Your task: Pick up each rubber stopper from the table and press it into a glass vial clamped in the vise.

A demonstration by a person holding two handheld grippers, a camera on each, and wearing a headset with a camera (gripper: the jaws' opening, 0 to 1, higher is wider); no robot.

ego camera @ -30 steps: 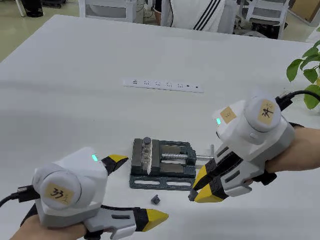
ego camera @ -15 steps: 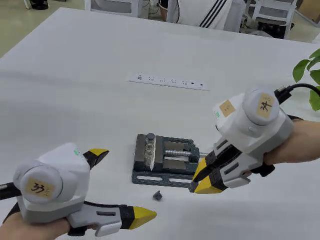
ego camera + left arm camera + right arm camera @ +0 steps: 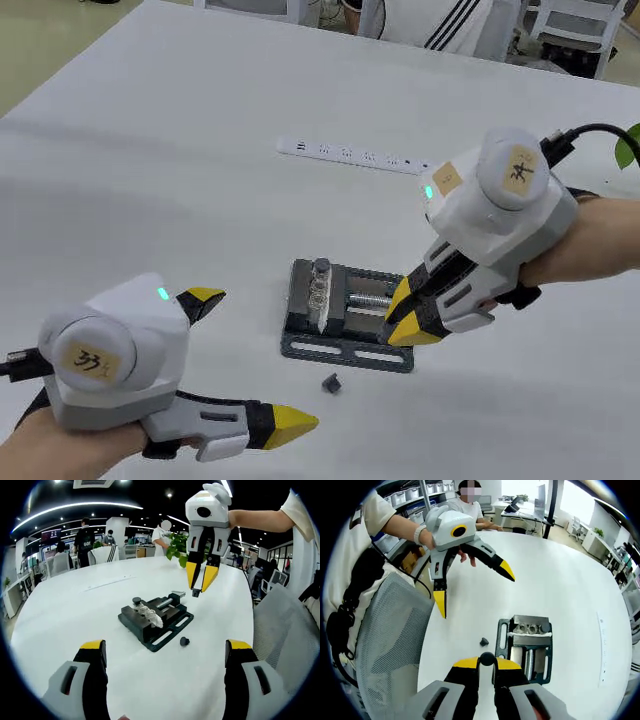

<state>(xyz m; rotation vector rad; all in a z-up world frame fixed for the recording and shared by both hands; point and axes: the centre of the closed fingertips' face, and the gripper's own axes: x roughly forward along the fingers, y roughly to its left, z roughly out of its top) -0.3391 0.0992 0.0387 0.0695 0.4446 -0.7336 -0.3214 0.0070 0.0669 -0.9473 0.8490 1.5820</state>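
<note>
Smooth, matt white table (image 3: 200,150). Vise (image 3: 340,351) of dull dark-grey metal; clear, glossy glass vials (image 3: 319,290) in it. Matt dark rubber stopper (image 3: 331,382) at the vise's 6 o'clock. Left gripper (image 3: 260,360) and right gripper (image 3: 398,322): smooth white plastic shells.

We see a white power strip (image 3: 352,157) lying flat, a green plant (image 3: 630,150) at the right edge, a grey mesh chair (image 3: 390,630), and a person (image 3: 440,20) in a striped top at the far side.

End of vise screw (image 3: 368,298) hidden behind right tongs (image 3: 403,318) (head view), plant (image 3: 630,150) cut by edge, vials (image 3: 320,290) indistinct
</note>
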